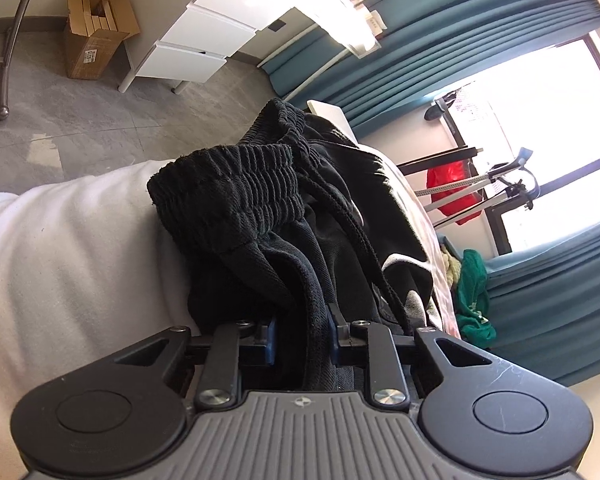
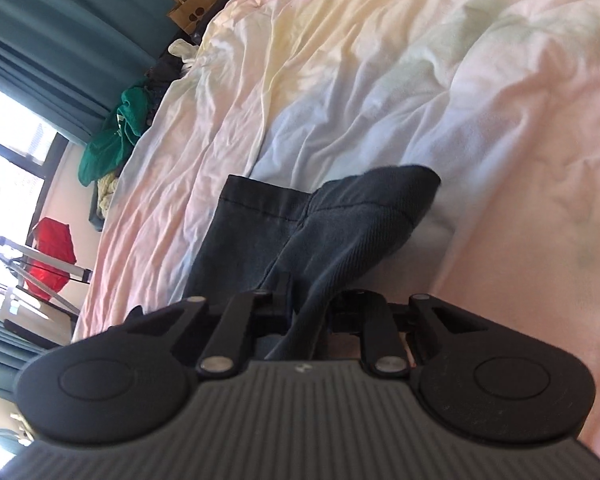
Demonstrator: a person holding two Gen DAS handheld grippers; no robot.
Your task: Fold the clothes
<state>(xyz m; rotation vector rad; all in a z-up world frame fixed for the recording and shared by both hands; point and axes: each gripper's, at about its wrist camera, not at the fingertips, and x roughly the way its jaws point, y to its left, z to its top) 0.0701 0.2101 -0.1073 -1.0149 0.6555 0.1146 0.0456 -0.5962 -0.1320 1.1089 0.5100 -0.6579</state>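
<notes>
Black shorts (image 1: 260,216) with a ribbed elastic waistband and a drawstring lie bunched on the bed. My left gripper (image 1: 303,326) is shut on a fold of them just below the waistband. In the right wrist view the hemmed leg end of the shorts (image 2: 300,216) lies on the pastel sheet (image 2: 420,80), one corner lifted. My right gripper (image 2: 306,300) is shut on that dark cloth, held low over the bed.
A white duvet (image 1: 60,260) lies left of the shorts. Beyond are a grey floor, a white drawer desk (image 1: 204,36), a cardboard box (image 1: 96,32), teal curtains (image 1: 440,40), a green garment (image 2: 116,136), a paper bag (image 2: 194,6) and a red bag (image 1: 456,192).
</notes>
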